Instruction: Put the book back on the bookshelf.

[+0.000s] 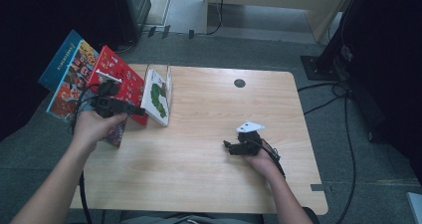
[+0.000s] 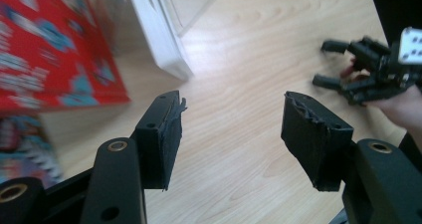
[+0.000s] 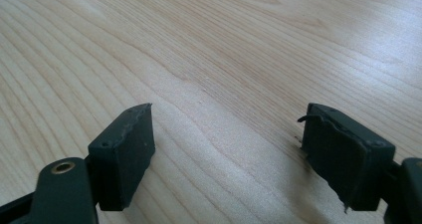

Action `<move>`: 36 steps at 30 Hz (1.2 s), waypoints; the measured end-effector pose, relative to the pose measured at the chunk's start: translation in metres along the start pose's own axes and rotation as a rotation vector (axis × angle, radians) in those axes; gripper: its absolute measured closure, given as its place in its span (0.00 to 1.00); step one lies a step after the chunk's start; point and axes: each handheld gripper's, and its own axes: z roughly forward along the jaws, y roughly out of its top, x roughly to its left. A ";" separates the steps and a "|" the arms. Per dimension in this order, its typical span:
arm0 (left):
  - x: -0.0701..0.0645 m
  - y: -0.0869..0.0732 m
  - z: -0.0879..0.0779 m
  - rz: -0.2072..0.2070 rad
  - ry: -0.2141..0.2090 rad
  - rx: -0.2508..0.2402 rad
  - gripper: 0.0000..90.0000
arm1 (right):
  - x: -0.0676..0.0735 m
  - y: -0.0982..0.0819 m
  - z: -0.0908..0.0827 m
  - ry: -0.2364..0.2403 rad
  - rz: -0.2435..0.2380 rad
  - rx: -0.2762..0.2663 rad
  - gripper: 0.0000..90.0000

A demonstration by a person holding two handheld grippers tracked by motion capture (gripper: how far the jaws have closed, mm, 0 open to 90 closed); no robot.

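Observation:
Several picture books lean at the table's left end: a blue one (image 1: 64,69), a red one (image 1: 117,74) and a white one with a green caterpillar (image 1: 158,97). The white book rests against a clear stand (image 1: 169,77). My left gripper (image 1: 138,110) hovers in front of the red book, with its tips near the white book's lower edge. Its jaws are open and empty. In the left gripper view, the left gripper (image 2: 231,129) has the red book (image 2: 50,50) and the white book (image 2: 159,35) ahead on the left. My right gripper (image 1: 229,147) rests low at mid-right. The right gripper (image 3: 226,144) stands open over bare wood.
The wooden table (image 1: 209,179) has a dark round hole (image 1: 240,83) near its far edge. Another colourful book (image 2: 20,144) lies under the red one. Cables (image 1: 343,109) and a black stand base (image 1: 318,67) sit on the floor to the right.

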 end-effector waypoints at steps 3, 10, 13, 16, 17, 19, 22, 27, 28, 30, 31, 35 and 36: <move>-0.002 -0.007 0.012 0.006 -0.008 0.012 0.46 | 0.000 0.000 0.000 -0.001 0.000 0.000 0.22; -0.005 -0.023 0.042 0.021 -0.026 0.044 0.46 | 0.000 0.000 0.000 0.000 0.000 0.002 0.22; -0.003 -0.029 0.054 0.015 -0.044 0.044 0.46 | 0.000 0.000 0.000 0.000 0.001 0.001 0.22; -0.003 -0.034 0.065 0.020 -0.064 0.045 0.46 | 0.000 0.000 0.000 0.000 0.001 0.001 0.22; -0.003 -0.035 0.068 0.022 -0.070 0.048 0.46 | 0.000 0.000 0.000 0.000 0.001 0.001 0.22; -0.004 -0.038 0.074 0.024 -0.068 0.054 0.46 | 0.000 0.000 0.000 0.000 0.001 0.001 0.22; -0.007 -0.043 0.083 0.048 -0.037 0.064 0.46 | 0.000 0.000 0.000 0.000 0.001 0.001 0.22; -0.008 -0.049 0.097 0.071 -0.024 0.071 0.46 | 0.000 0.000 0.000 0.000 0.001 0.001 0.22; -0.008 -0.049 0.098 0.071 -0.024 0.071 0.46 | 0.000 0.000 0.000 0.000 0.001 0.001 0.22; -0.008 -0.050 0.102 0.078 -0.014 0.074 0.46 | 0.000 0.000 0.000 0.000 0.001 0.001 0.22; -0.009 -0.050 0.104 0.078 -0.016 0.072 0.46 | 0.000 0.000 0.000 0.000 0.001 0.001 0.22; -0.010 -0.052 0.112 0.087 -0.017 0.067 0.46 | 0.000 0.000 0.000 0.000 0.001 0.002 0.22; -0.011 -0.052 0.114 0.088 -0.021 0.069 0.46 | 0.000 0.000 0.000 0.001 0.000 0.002 0.22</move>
